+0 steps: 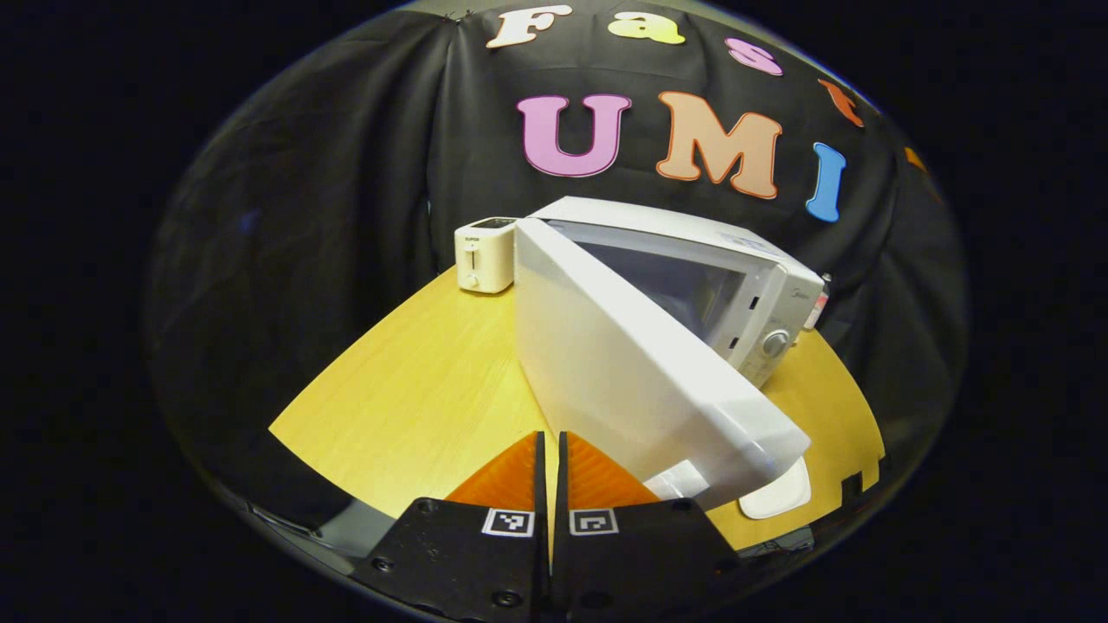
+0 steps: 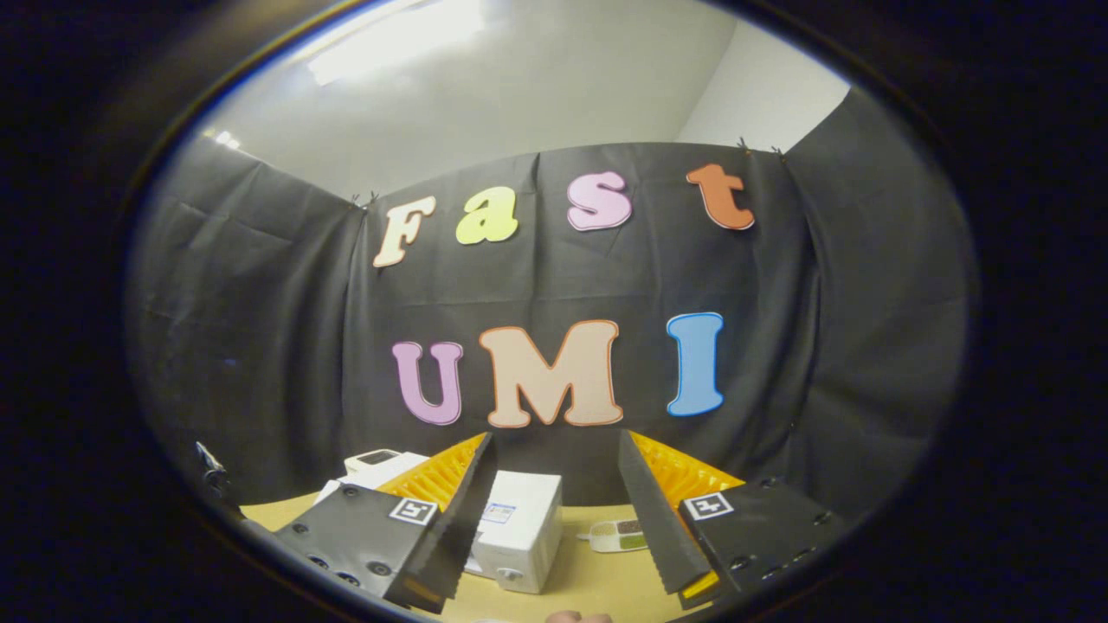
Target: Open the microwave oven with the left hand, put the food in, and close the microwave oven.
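Wooden surface (image 1: 415,389) carries a white microwave (image 1: 736,285), door (image 1: 623,363) swung open; left gripper (image 1: 550,450) fingers nearly closed, empty; right gripper (image 2: 554,484) fingers spread wide, empty; food plate (image 2: 619,535) beside microwave.

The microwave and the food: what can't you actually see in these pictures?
- Microwave inside, left gripper view: the half-open door covers most of the cavity, so any contents are hidden.
- White plate-like thing, left gripper view: tucked under the door's corner, mostly hidden.
- Food tray, right gripper view: too small to tell what it holds.
- Microwave front, right gripper view: partly behind the right hand-held gripper.
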